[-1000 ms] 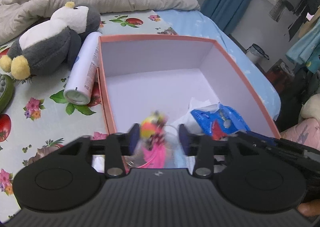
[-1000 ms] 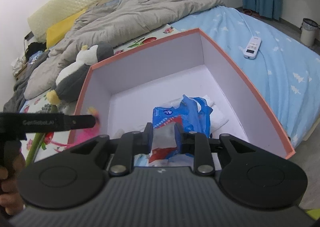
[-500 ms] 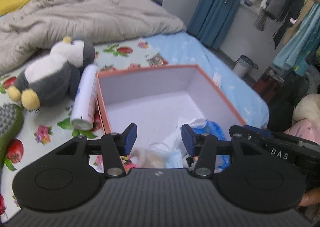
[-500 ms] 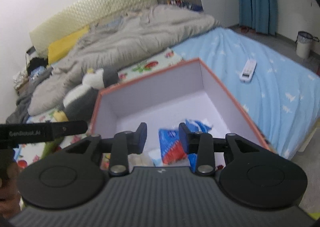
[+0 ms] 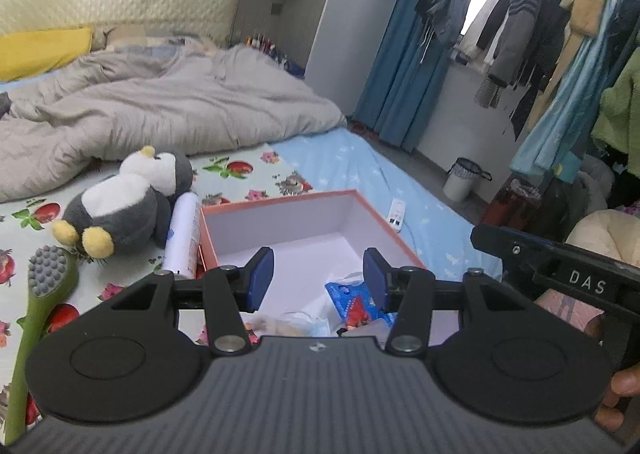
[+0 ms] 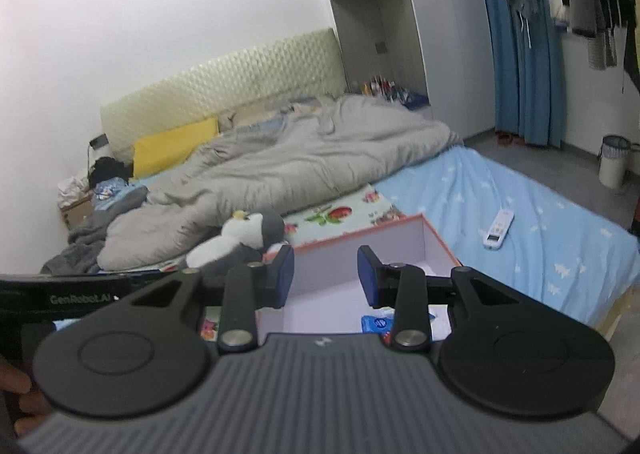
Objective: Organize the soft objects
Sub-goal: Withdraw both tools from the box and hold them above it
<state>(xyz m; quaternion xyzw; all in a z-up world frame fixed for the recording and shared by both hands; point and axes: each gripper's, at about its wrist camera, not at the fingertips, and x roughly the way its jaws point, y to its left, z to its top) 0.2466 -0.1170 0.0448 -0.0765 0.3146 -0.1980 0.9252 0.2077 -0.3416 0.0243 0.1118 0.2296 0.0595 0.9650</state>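
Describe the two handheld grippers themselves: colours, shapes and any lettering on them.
The left gripper and right gripper match: two blue pads on black linkage arms with silver pivot pins, behind them two round black discs and a ribbed grey body bearing a small white logo. White lettering shows on each one's side: "DAS" on the right one in the left wrist view, "GenRobot.AI" on the left one in the right wrist view.

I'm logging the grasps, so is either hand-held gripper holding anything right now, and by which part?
Nothing is held. The left hand-held gripper and the right hand-held gripper both stand open and empty above the box.
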